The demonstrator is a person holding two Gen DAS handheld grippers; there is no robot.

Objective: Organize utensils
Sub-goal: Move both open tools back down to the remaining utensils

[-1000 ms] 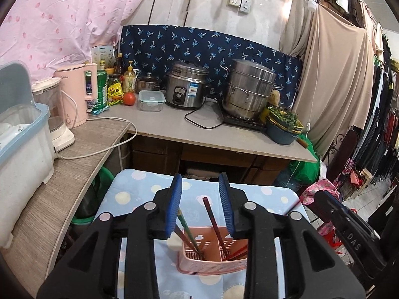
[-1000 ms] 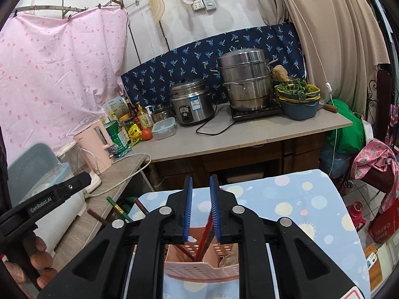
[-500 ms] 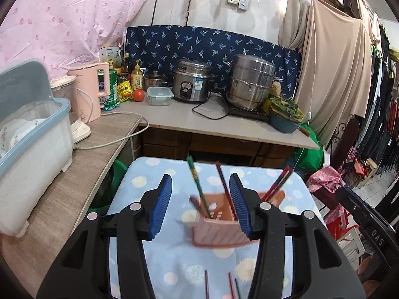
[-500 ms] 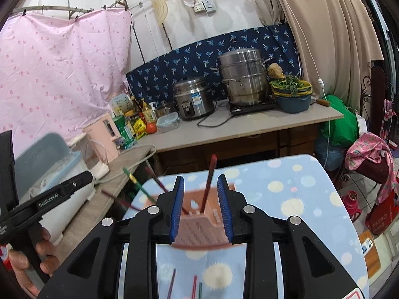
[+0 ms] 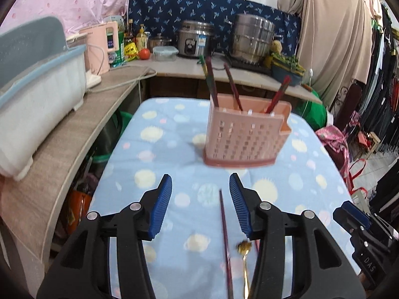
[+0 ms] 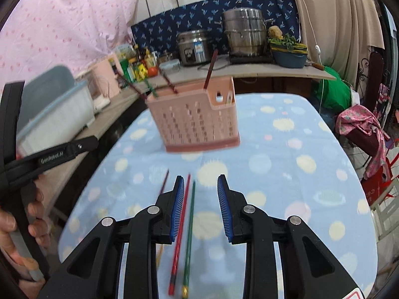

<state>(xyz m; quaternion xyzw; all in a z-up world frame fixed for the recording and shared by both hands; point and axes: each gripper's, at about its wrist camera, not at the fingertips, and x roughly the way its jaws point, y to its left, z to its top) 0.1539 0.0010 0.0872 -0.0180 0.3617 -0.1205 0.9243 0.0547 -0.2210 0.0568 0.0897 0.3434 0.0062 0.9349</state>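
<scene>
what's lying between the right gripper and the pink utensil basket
In the right wrist view, a red chopstick and a green chopstick lie on the dotted cloth before the right gripper, short of the basket.

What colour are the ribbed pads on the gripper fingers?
Blue ribbed pads on black fingers, clearest in the right wrist view.

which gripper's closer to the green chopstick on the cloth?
Right. The right gripper has its open jaws directly over the green chopstick, beside the red chopstick. The left gripper sits off to its side, over a dark red chopstick.
</scene>
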